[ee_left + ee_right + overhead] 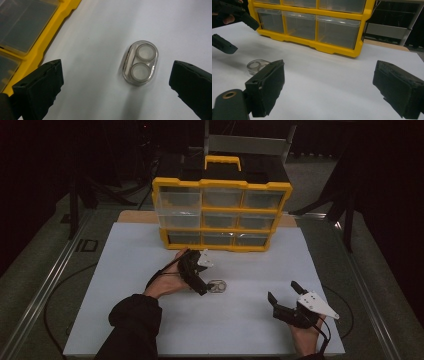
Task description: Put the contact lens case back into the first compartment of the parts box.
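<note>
Clear oval case (pixel 140 63) with two round wells lies flat on the white table sheet (pixel 150 270), in front of the yellow drawer cabinet (pixel 221 212). Left gripper (pixel 116 85) hovers over it, jaws spread wide, case between and just ahead of them, untouched. In the left gripper view its long axis runs nearly straight away from the jaws, tilted slightly right. Right gripper (pixel 284 296) rests well apart, jaws wide, empty.

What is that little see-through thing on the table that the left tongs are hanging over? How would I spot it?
Start at the yellow drawer cabinet at the back of the white table. In front of it, on the bare white surface below the open left tongs, lies a small clear oval case. Two round wells side by side inside it set it apart.
</note>
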### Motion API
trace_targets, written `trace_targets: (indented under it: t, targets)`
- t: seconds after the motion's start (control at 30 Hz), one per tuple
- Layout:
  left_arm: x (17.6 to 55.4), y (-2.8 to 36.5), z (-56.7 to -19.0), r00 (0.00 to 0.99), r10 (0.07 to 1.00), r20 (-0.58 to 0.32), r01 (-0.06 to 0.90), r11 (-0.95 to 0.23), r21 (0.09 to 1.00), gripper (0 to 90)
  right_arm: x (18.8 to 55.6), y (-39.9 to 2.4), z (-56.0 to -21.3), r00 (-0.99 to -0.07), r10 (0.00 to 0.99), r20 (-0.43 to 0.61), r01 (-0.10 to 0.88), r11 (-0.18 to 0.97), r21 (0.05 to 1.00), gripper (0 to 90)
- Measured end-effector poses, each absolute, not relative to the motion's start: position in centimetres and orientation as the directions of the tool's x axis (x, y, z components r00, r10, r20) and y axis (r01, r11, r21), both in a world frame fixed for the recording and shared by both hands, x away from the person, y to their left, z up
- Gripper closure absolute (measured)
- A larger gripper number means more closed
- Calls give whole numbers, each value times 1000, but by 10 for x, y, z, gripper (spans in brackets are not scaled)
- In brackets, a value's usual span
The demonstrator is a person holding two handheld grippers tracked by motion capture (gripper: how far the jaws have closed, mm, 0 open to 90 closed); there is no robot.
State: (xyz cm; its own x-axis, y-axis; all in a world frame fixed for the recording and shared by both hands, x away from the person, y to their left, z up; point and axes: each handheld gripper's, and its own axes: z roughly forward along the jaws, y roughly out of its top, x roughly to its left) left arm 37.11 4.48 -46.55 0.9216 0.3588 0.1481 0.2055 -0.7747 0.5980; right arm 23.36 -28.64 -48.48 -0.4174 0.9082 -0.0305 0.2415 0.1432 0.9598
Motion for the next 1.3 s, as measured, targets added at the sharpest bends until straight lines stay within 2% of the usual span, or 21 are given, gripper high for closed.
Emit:
trace_targets:
  t: [0.73,1.3]
  targets:
    - [374,20,-480,950,288,122,188,-838,512,28,234,-287,-485,-415,909,-31,242,143,960,103]
    - [370,5,-489,962,247,114,171,-876,452,158,234,-287,-485,-417,908,-30,241,142,960,103]
